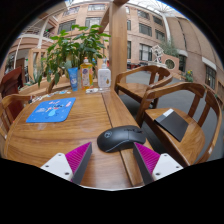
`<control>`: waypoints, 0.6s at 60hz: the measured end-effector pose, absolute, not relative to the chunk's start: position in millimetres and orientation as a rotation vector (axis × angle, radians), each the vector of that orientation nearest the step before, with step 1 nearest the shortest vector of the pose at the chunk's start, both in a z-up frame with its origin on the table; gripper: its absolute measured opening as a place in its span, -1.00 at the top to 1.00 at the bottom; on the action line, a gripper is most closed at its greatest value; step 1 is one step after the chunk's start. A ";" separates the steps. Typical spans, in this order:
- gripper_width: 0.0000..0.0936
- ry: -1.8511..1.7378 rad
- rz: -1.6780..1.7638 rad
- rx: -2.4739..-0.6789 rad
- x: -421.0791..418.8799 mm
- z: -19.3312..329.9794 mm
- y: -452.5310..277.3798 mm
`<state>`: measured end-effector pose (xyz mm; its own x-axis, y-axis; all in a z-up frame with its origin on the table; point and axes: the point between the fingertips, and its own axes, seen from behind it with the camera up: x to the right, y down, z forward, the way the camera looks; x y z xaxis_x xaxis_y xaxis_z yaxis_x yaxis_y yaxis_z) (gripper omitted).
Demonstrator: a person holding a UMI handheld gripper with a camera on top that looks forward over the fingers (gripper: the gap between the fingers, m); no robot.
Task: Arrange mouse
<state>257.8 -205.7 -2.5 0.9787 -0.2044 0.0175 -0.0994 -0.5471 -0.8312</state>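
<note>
mouse [121, 138] lower centre on table [85, 120], just ahead of tongs [113, 162] | tongs released, gap each side, not gripping | blue mat [51, 110] left of centre, well apart, empty | progress: early, grab and placement likely left

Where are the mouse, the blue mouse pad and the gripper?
mouse [121, 138], gripper view, top of its shell.
blue mouse pad [51, 110], gripper view, its middle.
gripper [112, 160], gripper view, open, midway between fingertips.

The gripper [113, 160] was held level, its jaws spread wide apart. Both magenta pads [76, 157] faced inward, pressing on nothing.
</note>
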 end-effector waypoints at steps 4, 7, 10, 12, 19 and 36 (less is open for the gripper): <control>-0.84 0.221 -0.144 -2.145 261.1 -1.1 -196.1; -0.83 0.223 -0.145 -2.145 264.6 -1.5 -186.6; -0.83 0.228 -0.140 -2.139 264.0 -0.5 -176.8; -0.83 0.231 -0.132 -2.134 263.1 0.7 -169.5; -0.83 0.221 -0.110 -2.126 257.2 6.4 -143.4; -0.46 0.141 -0.161 -2.154 241.0 -2.6 -108.1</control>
<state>241.0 -108.1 -2.6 0.9847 -0.1628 0.0613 -0.0396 -0.5530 -0.8323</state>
